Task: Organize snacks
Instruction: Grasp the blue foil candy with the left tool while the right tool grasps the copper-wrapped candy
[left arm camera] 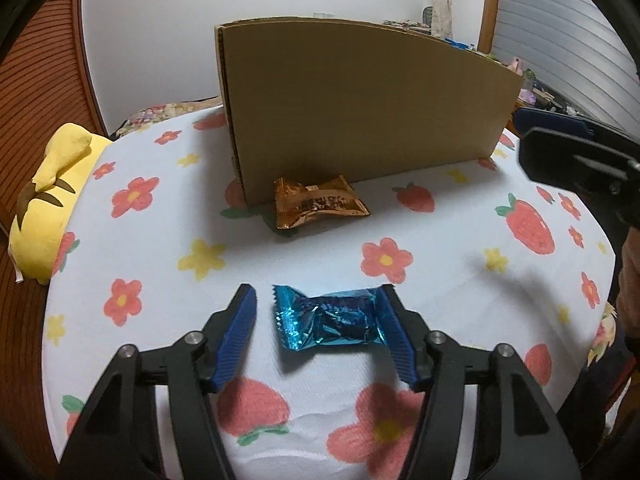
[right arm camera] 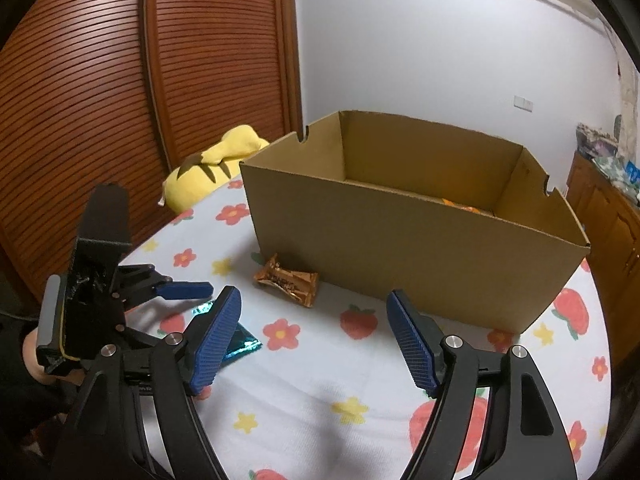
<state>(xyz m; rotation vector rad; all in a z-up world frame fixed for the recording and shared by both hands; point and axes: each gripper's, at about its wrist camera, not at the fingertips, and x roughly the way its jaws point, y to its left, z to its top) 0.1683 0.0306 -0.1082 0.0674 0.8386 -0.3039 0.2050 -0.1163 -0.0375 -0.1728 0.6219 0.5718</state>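
Between the blue pads of the left hand-held gripper, on the flower-printed table: one blue foil-wrapped snack, lying flat. Its long axis is set across the gripper, twisted end to twisted end, so that a closing would fall along its length. The right-side pad is seen at, perhaps touching, one crimped end; the left-side pad stands clear of the other end. The jaws are thus parted and not yet clamped; nothing is lifted.

Further ahead, along the same line: one orange-brown wrapped snack, resting against the foot of the cardboard box, its long axis roughly parallel to the box wall.

Right hand-held gripper: jaws wide, nothing between them, held above the table nearer the box. From the right wrist view the orange-brown snack lies ahead and slightly left.

Judgement: the blue snack is the left gripper's by nearness; the orange-brown one is likelier reached by the right.
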